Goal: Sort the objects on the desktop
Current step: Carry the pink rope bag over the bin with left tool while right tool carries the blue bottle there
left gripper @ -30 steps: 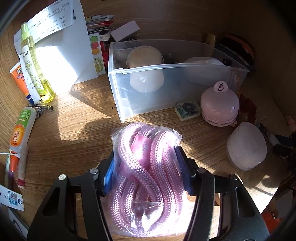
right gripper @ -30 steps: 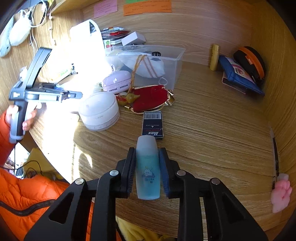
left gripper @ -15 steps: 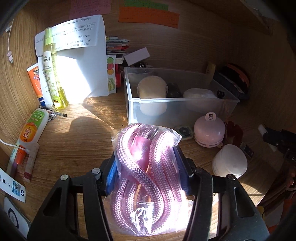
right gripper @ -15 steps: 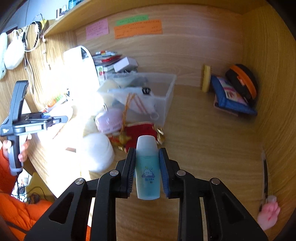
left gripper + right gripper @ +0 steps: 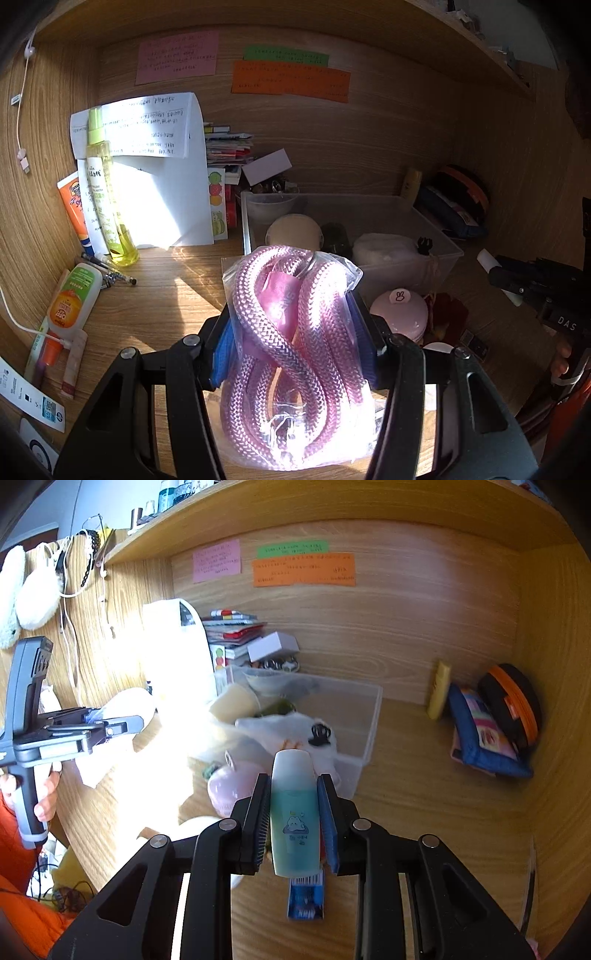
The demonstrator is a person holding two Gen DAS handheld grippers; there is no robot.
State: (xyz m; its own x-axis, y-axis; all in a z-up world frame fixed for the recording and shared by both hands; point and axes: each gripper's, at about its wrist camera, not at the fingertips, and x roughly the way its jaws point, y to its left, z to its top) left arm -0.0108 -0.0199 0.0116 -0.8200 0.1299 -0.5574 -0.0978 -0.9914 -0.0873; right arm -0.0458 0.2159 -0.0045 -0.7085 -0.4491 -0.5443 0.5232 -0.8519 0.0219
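Above the wooden counter (image 5: 155, 306), the left tongs (image 5: 295, 339) are clamped on a clear bag of pink braided rope (image 5: 291, 354), blue pads pressed against both sides, bag held up off the surface. Just past the rope sits a clear plastic bin (image 5: 436, 240) with a beige round item and white soft stuff inside; a pink round case (image 5: 400, 314) with a bunny sticker lies on the counter near the bin's front wall. Far left: yellow spray bottle (image 5: 107, 192) upright against white paper, orange tube behind it, green-and-white bottle (image 5: 72, 295) lying flat, pens nearby. Right wrist view: right tongs (image 5: 293, 812) grip a teal bottle (image 5: 294, 830) with a white cap, upright between the pads, raised over the counter (image 5: 424, 805). Below it a small blue barcoded box (image 5: 306, 901) lies flat. Same bin (image 5: 365, 716) ahead, pink case (image 5: 229, 786) to its near left. Blue pouch (image 5: 484, 738) and black-orange round case (image 5: 513, 701) lean in the right corner, yellow stick beside them. Colored notes on the back wall.
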